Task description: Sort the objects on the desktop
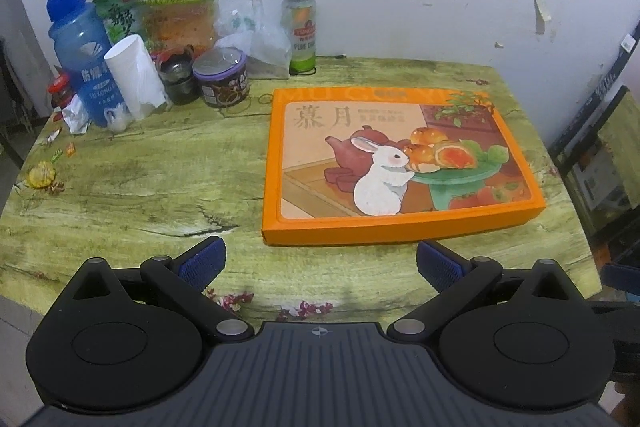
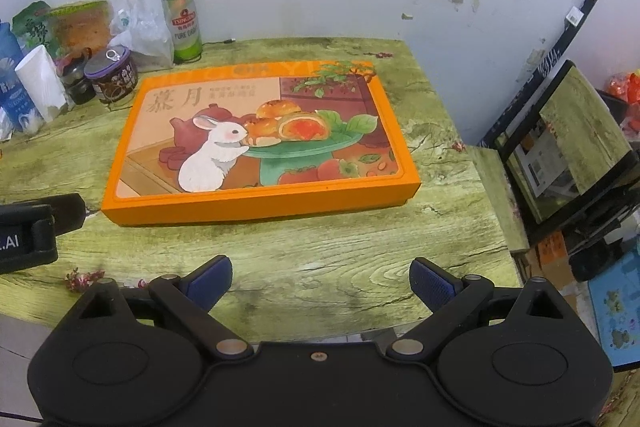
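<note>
A flat orange gift box [image 1: 396, 163] [image 2: 260, 143] with a white rabbit picture lies closed on the green wood-grain table [image 1: 140, 183] [image 2: 320, 251]. My left gripper [image 1: 320, 261] stands open just short of the box's near edge, nothing between its blue pads. My right gripper [image 2: 320, 281] is open too, hovering over bare table in front of the box. At the back left stand a blue bottle [image 1: 78, 43], a white cup [image 1: 134, 77] [image 2: 40, 83], a purple-lidded tub [image 1: 222, 77] [image 2: 114, 75], a dark jar [image 1: 178, 75], a green can [image 1: 302, 31] [image 2: 182, 23], snack packets [image 1: 176, 19] and a plastic bag [image 1: 256, 43].
A white wall rises behind the table. Small wrappers and scraps [image 1: 42, 175] lie near the left edge. The left gripper's black body [image 2: 32, 231] shows at the left in the right wrist view. Right of the table stand a framed panel [image 2: 568, 139] and floor clutter.
</note>
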`<state>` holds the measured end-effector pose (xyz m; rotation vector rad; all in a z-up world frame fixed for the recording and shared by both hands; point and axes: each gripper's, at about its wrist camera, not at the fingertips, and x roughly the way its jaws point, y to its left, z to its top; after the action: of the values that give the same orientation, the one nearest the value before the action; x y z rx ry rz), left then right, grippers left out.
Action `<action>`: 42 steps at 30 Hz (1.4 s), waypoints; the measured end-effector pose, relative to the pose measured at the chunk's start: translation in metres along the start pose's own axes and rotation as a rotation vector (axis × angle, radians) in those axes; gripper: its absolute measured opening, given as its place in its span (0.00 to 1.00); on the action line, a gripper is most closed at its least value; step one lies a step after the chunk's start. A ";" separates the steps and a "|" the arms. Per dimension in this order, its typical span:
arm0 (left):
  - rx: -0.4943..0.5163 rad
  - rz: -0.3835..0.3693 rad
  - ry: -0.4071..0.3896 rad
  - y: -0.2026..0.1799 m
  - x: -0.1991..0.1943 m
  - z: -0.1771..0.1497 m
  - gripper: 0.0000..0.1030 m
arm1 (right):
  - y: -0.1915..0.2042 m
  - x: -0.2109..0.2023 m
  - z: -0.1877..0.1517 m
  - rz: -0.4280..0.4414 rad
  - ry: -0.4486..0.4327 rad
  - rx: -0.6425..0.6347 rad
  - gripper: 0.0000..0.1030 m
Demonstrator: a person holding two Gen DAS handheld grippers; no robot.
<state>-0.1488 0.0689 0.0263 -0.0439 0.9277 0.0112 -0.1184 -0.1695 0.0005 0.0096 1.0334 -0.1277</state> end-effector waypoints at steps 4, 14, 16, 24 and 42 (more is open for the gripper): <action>-0.008 0.000 0.000 0.000 -0.001 -0.001 1.00 | 0.000 0.000 -0.001 0.001 0.001 -0.009 0.93; -0.012 -0.002 0.004 -0.002 0.000 -0.005 1.00 | -0.001 -0.001 -0.004 -0.003 0.001 -0.028 0.93; -0.014 -0.002 0.005 -0.002 0.001 -0.005 1.00 | -0.001 -0.001 -0.004 -0.003 0.002 -0.029 0.93; -0.017 0.000 0.001 -0.004 0.000 -0.005 1.00 | -0.002 0.000 -0.003 -0.001 0.002 -0.035 0.93; -0.025 0.005 -0.001 -0.007 0.000 -0.006 1.00 | -0.004 0.002 -0.004 0.008 0.002 -0.050 0.93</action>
<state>-0.1537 0.0614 0.0228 -0.0647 0.9267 0.0276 -0.1216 -0.1738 -0.0026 -0.0314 1.0387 -0.0942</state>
